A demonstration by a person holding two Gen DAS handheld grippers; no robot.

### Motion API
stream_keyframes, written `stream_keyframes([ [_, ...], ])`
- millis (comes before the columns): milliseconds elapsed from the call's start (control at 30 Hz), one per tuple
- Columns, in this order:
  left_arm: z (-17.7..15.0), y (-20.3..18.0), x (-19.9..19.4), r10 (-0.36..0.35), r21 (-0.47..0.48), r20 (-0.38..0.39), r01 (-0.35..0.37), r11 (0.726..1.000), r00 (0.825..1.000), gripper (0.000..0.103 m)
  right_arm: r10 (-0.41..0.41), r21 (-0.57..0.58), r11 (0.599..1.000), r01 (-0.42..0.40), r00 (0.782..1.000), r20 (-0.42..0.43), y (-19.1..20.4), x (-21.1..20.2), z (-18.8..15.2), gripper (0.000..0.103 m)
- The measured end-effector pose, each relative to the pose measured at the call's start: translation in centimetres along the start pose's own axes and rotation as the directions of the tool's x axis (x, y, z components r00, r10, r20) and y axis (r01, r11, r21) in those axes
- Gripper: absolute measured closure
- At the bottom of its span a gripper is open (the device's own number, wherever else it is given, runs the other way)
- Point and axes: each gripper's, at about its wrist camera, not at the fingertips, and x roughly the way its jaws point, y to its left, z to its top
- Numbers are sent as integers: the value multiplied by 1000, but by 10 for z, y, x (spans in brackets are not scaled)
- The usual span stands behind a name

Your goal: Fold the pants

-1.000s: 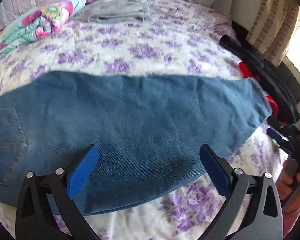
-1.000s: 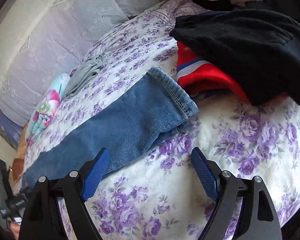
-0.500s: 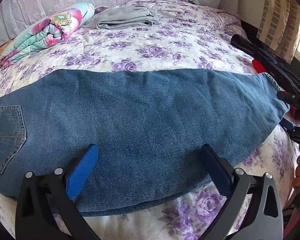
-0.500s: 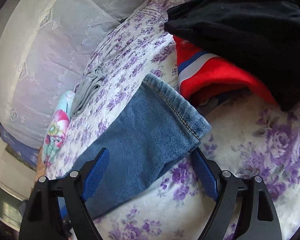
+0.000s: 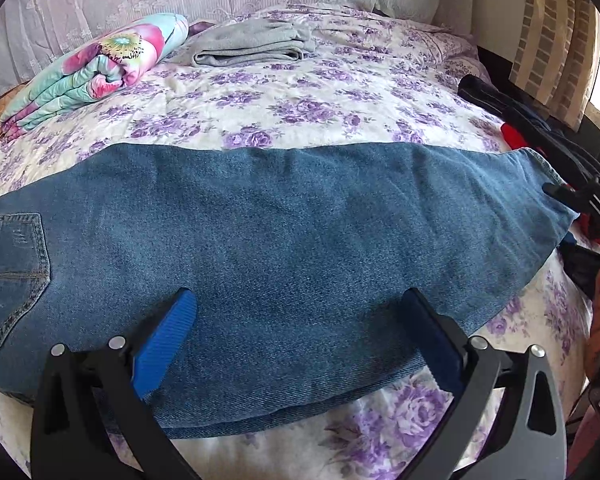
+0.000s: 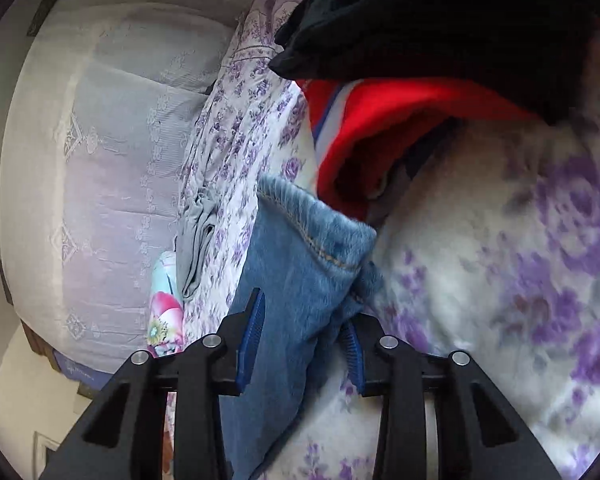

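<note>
Right hand-held gripper (image 6: pixel 300 344) closing, jeans (image 6: pixel 296 280) hem between pads; left hand-held gripper (image 5: pixel 300 320) spread above jeans.

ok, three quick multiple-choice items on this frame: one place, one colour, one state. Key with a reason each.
1. Where does the folded grey garment lie?
A. on the jeans
B. near the pillows, beside the floral bundle
C. on the floor

2. What colour is the garment under the black one?
A. red
B. green
C. yellow

3. What is between the right gripper pads?
A. nothing
B. the black garment
C. the jeans' leg end

Key: B, it sits at the far side of the bed; A, red garment shows beneath; C, the jaws are closing with denim between them.
</note>
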Motion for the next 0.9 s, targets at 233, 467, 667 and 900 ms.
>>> stream_keyframes([
  [233, 0, 2, -1, -12, -5, 7, 12, 1000, 1000, 4, -57, -89, 994, 60, 998, 37, 8, 2, 0, 80],
  [467, -1, 1, -1, -14, -5, 9, 14, 1000, 1000, 4, -92, -123, 988, 97, 995, 46, 9, 2, -1, 67],
  [667, -1, 2, -1, -16, -6, 10, 16, 1000, 1000, 4, -116, -128, 984, 123, 992, 54, 12, 8, 2, 76],
  [900, -1, 3, -2, -32, -14, 13, 32, 999, 999, 4, -212, -626, 690, 364, 928, 306, 109, -8, -44, 89],
])
